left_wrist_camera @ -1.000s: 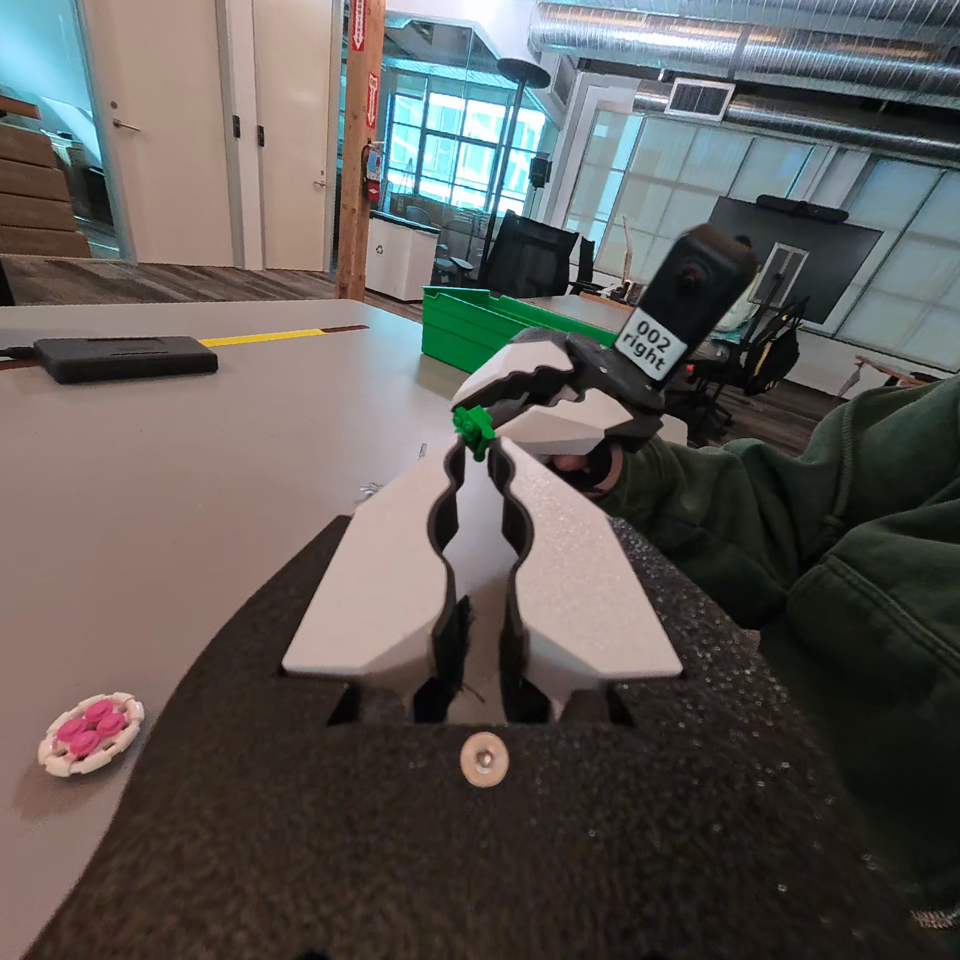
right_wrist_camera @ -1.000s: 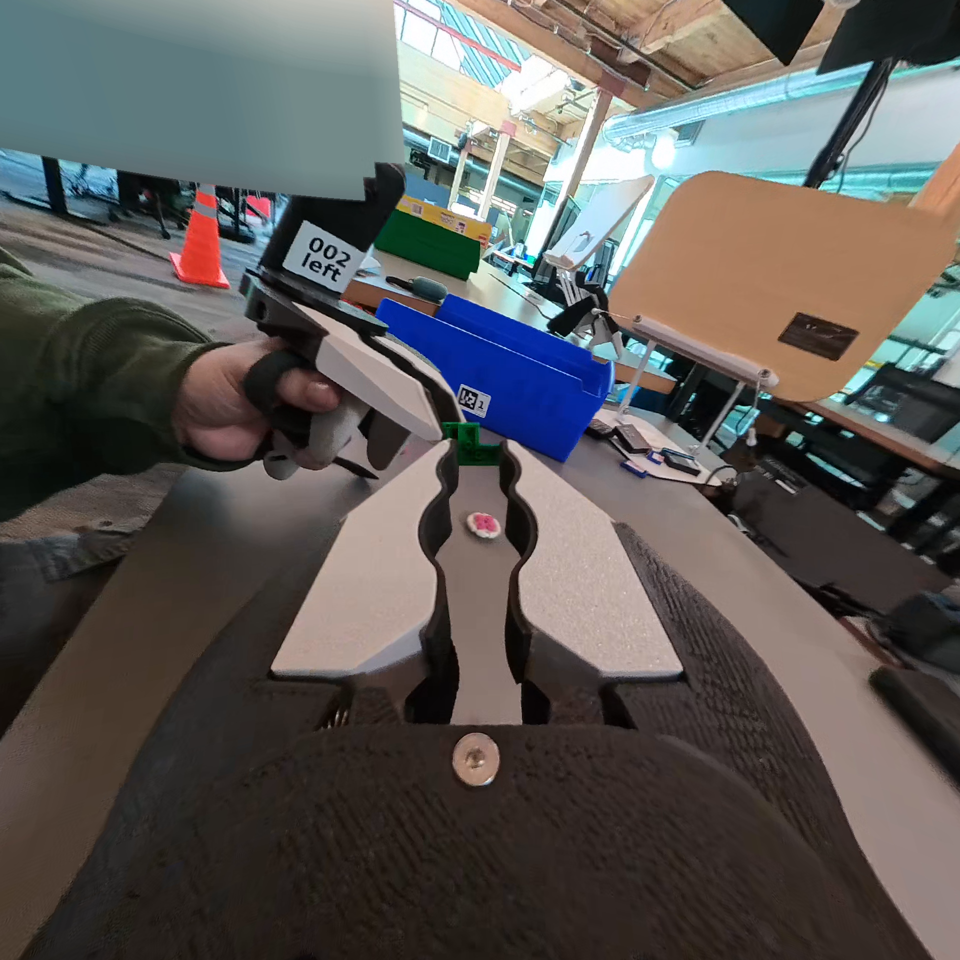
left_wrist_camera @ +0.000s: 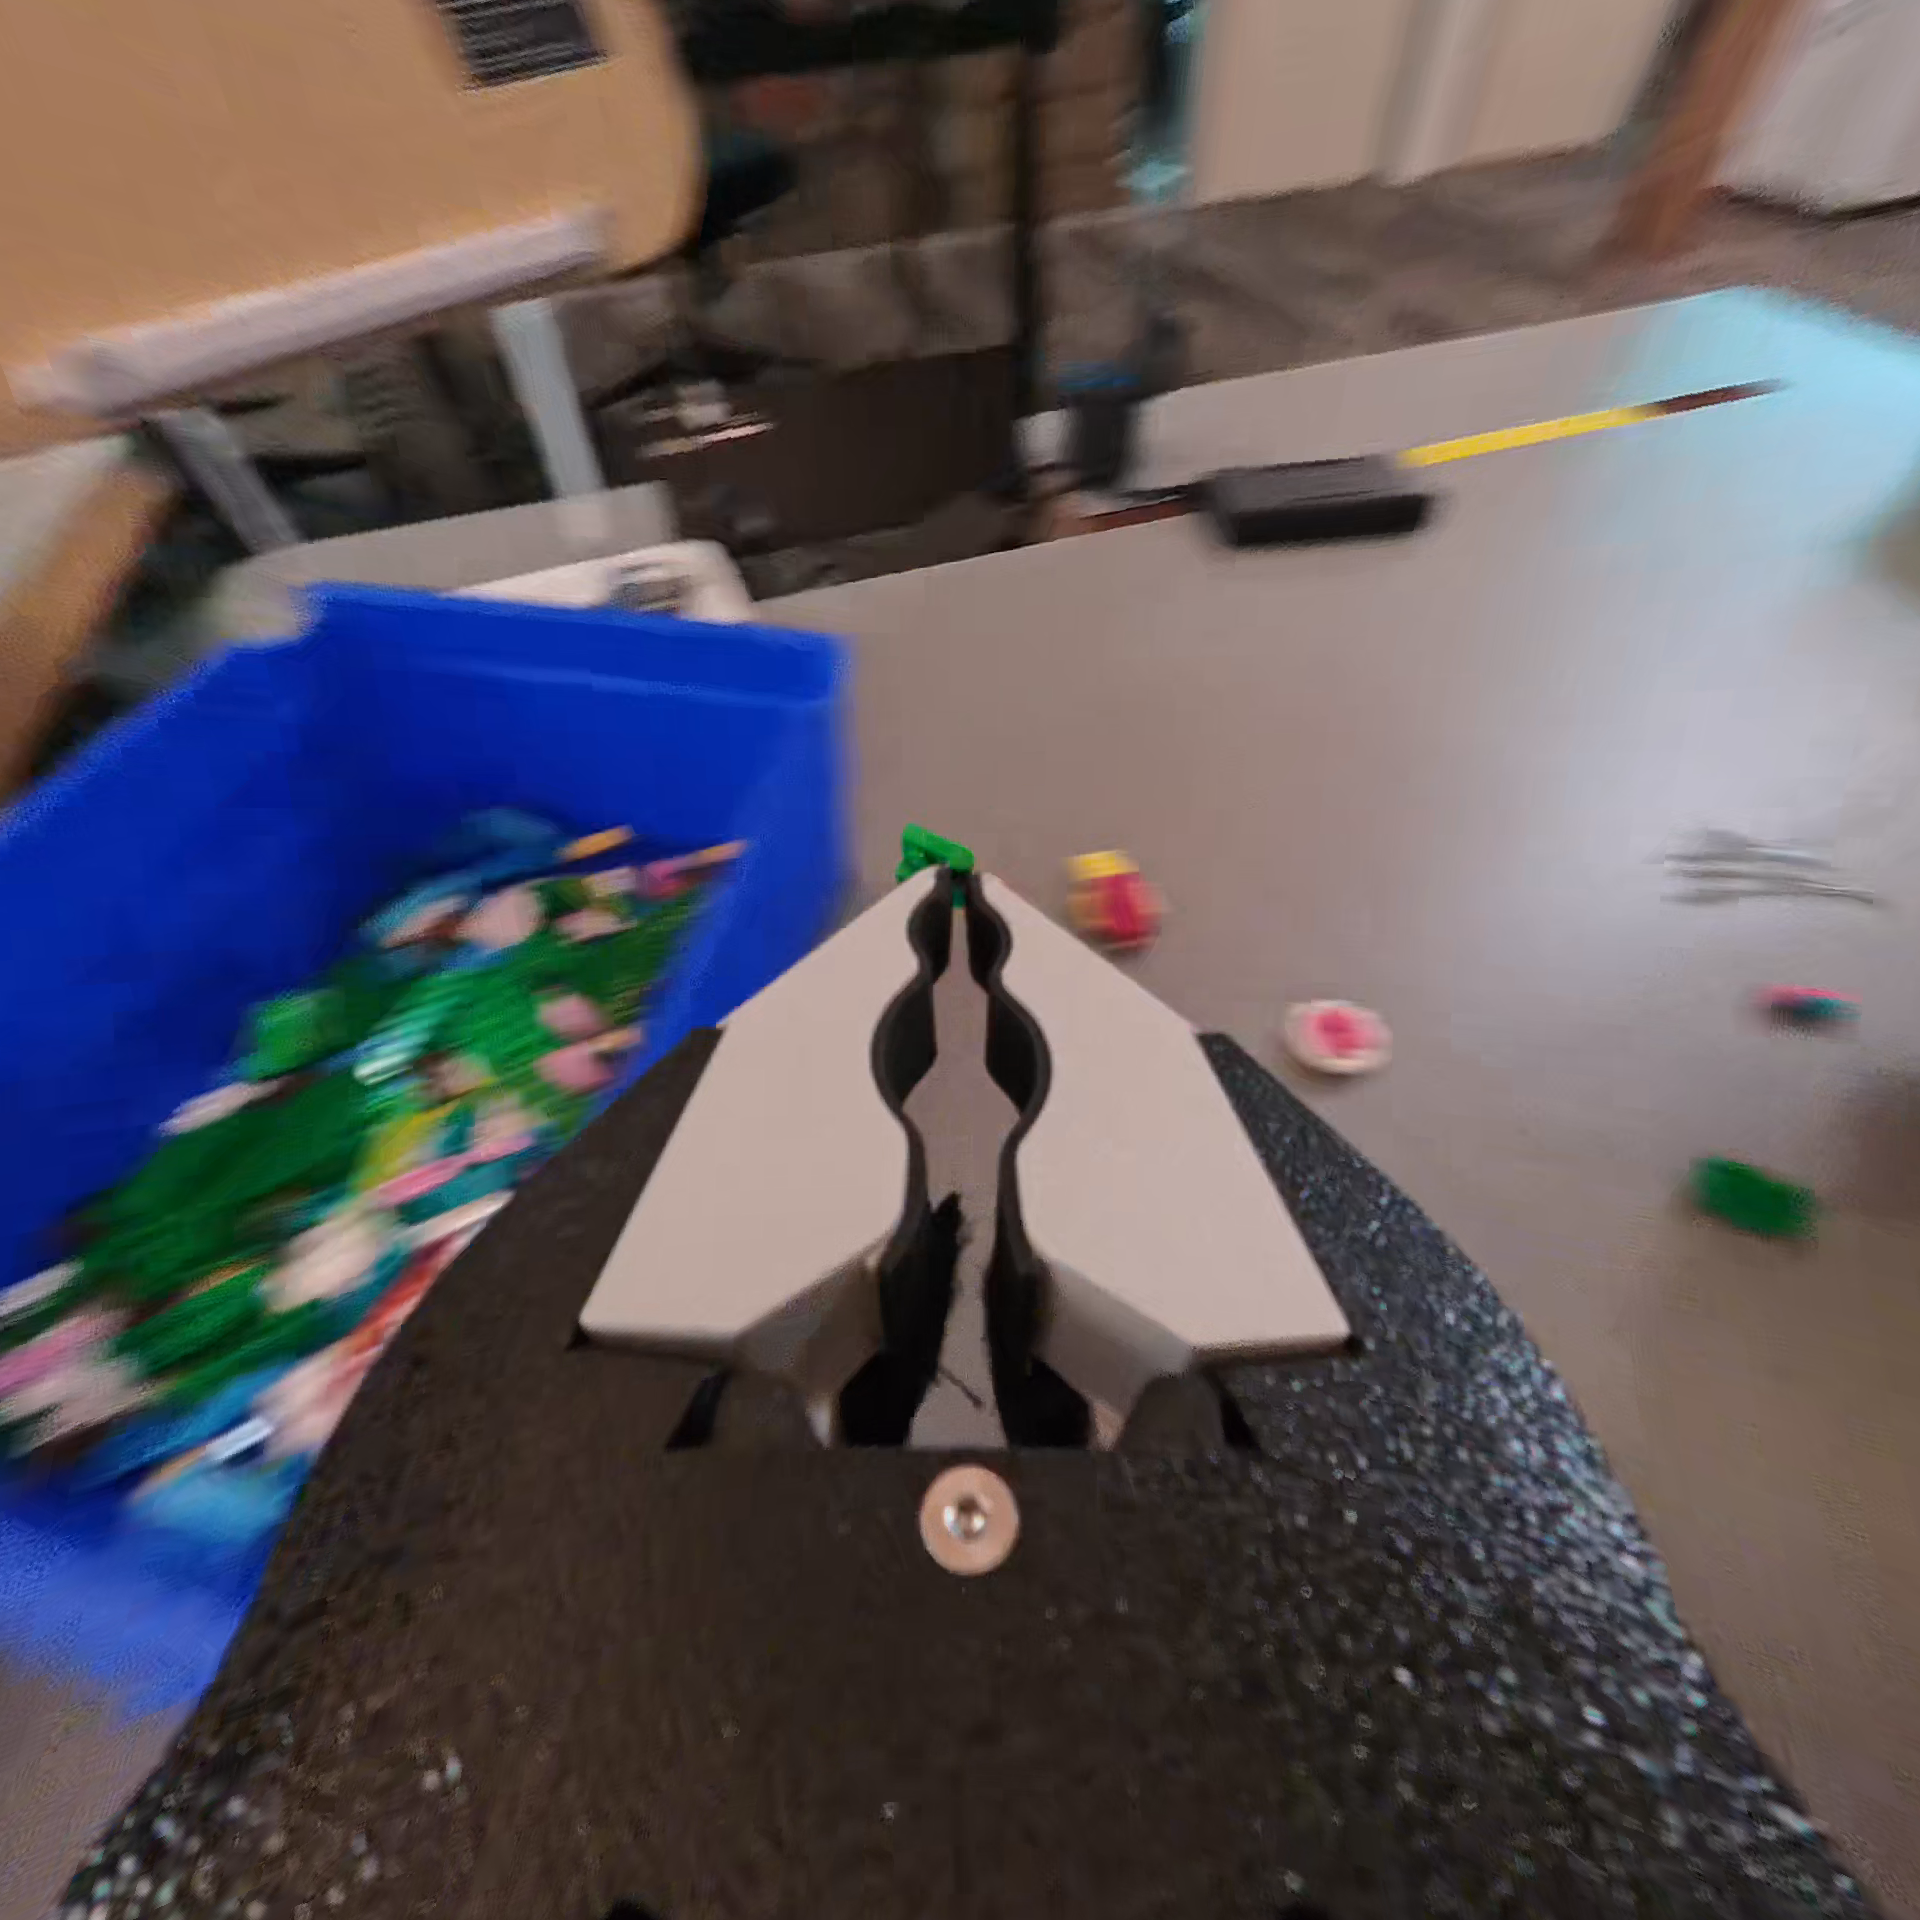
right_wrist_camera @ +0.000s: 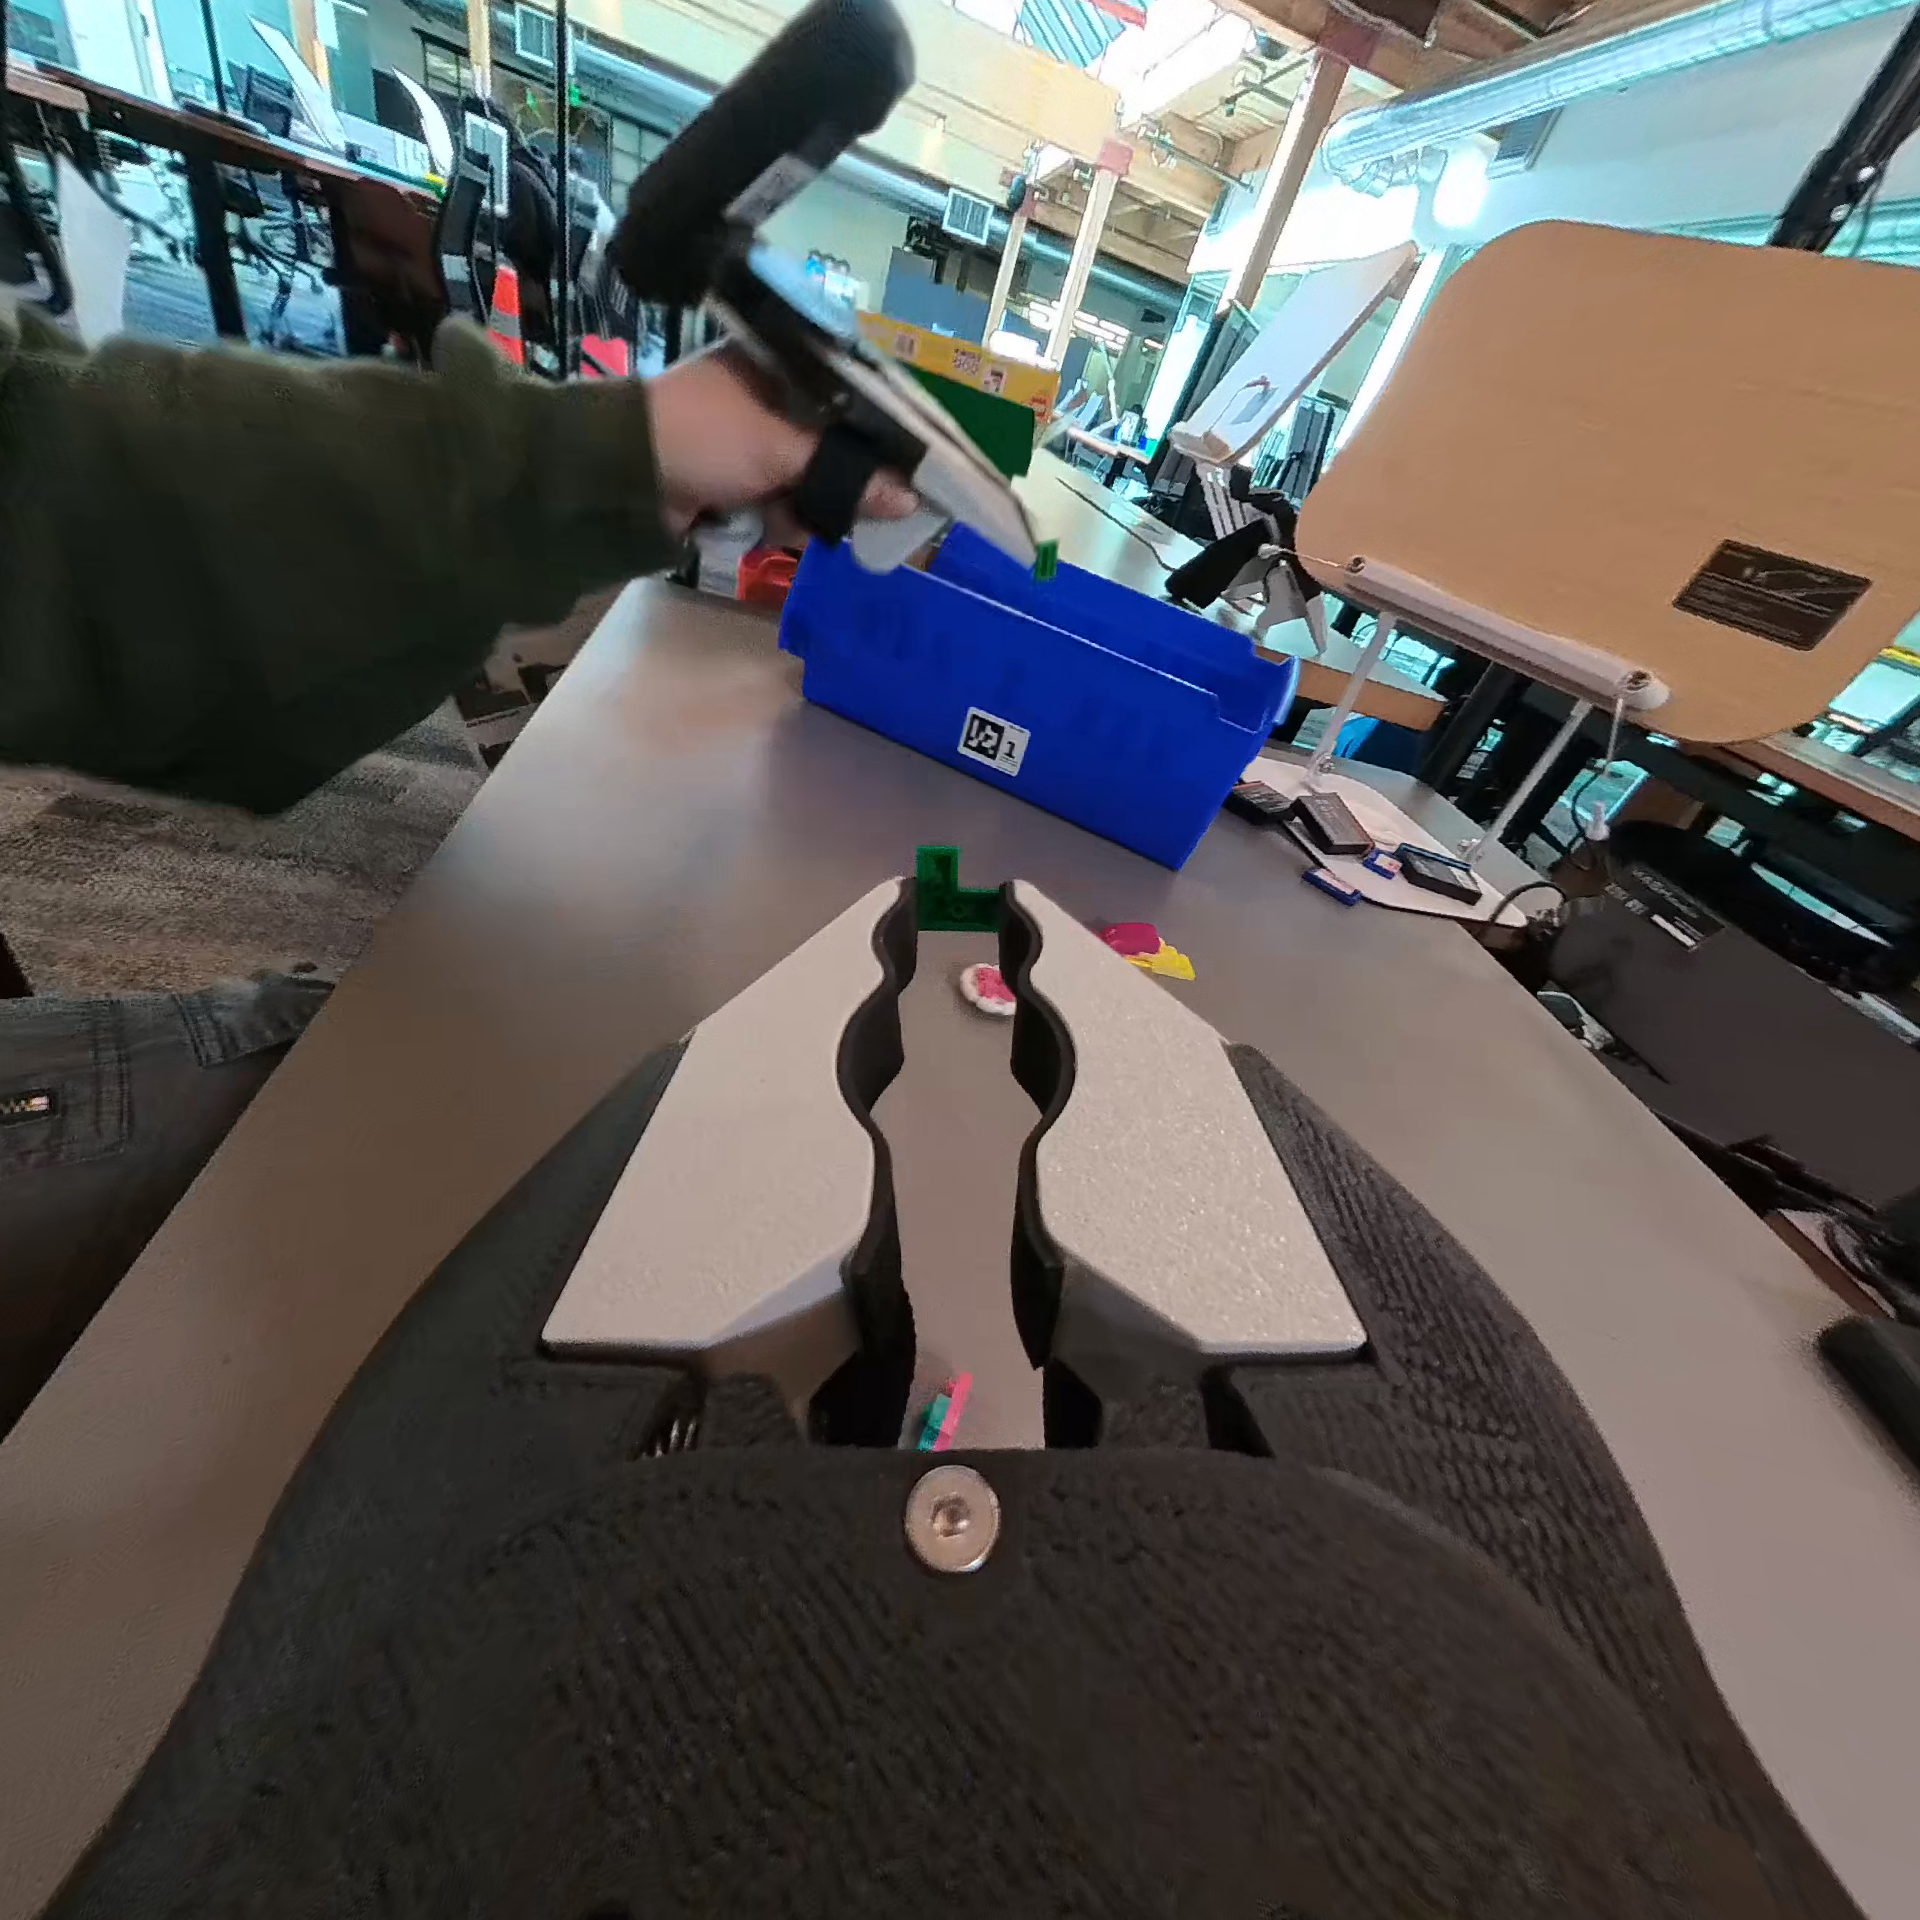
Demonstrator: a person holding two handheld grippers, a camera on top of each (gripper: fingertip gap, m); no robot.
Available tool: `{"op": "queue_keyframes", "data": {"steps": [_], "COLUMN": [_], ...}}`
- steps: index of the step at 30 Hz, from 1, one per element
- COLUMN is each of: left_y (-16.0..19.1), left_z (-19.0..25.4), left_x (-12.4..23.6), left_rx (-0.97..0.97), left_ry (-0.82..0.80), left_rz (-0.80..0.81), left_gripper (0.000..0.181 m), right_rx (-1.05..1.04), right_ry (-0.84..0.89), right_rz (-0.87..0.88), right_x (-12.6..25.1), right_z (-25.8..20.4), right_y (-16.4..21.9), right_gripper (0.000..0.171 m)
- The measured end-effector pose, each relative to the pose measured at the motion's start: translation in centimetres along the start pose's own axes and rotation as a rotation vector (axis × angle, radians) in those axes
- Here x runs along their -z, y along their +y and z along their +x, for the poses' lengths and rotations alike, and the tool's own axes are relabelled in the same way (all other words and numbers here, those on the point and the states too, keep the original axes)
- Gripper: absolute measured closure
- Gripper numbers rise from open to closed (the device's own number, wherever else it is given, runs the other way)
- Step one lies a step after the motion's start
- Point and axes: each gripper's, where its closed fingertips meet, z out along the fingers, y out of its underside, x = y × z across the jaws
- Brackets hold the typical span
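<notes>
Two small green pieces are in play, one to each gripper. The left gripper [left_wrist_camera: 951, 883] is seen with its fingertips pressed almost together, and a small knobbly green plastic piece [left_wrist_camera: 935, 850] is pinched at the very tip. It is held up beside one end of the open blue plastic bin [left_wrist_camera: 436, 748], which lies down and to its left. Whether the tip is inside the rim line cannot be told.

The right gripper [right_wrist_camera: 958, 902] is closed on a flat green L-shaped plastic piece [right_wrist_camera: 948, 885] with its taller leg to the left. It is held low over the grey table [right_wrist_camera: 665, 831], well short of the bin, whose long side runs across ahead and a little right. The left gripper is clearly the nearer to the bin.

The bin's inside is shown only in the blurred left wrist view, heaped with mixed green, pink and blue small pieces [left_wrist_camera: 364, 1039]. The right wrist view gives only its outer wall, plus the hand [right_wrist_camera: 727, 457] carrying the left gripper. A round white disc with a pink centre [right_wrist_camera: 987, 985] and a pink-and-yellow piece [right_wrist_camera: 1148, 948] are seen between bin and right gripper.
</notes>
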Motion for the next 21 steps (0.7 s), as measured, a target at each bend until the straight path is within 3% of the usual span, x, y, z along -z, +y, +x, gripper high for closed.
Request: {"op": "queue_keyframes", "data": {"steps": [3,5,7,11,13,16,18,21], "left_y": [0.0,0.6,2.6,5.6,2.5,-2.6,-2.9,-1.1], "left_z": [-7.4,-11.1,-14.2,-14.3,-9.6,4.9,14.2,21.9], "left_x": [1.2,1.7,1.8,1.3,0.6,0.8,2.3,3.0], "left_rx": [0.097,0.14,0.183,0.323,0.32,0.313,0.271,0.106], "left_ry": [-0.149,-0.251,-0.33,-0.269,-0.11,0.411,0.706,0.784], "left_rz": [-0.108,-0.176,-0.293,-0.447,-0.291,-0.08,-0.065,-0.006], "left_gripper": [0.176,0.143,0.126,0.092,0.098,0.115,0.126,0.139], "right_rx": [0.024,0.03,0.029,0.046,0.087,0.206,0.329,0.527], "right_ry": [-0.012,-0.015,-0.016,0.015,0.046,0.116,0.161,0.201], "right_rz": [-0.021,-0.03,-0.032,-0.026,0.004,0.027,0.014,-0.025], "right_x": [-0.3,-0.4,-0.5,-0.4,-0.2,0.0,0.0,-0.3], "right_z": [-0.5,-0.6,-0.7,-0.3,-0.2,-0.1,-0.4,-1.2], "right_y": [0.3,0.4,0.5,0.3,-0.4,-1.3,-1.4,-1.3], "right_gripper": [0.158,0.158,0.158,0.158,0.158,0.158,0.158,0.158]}}
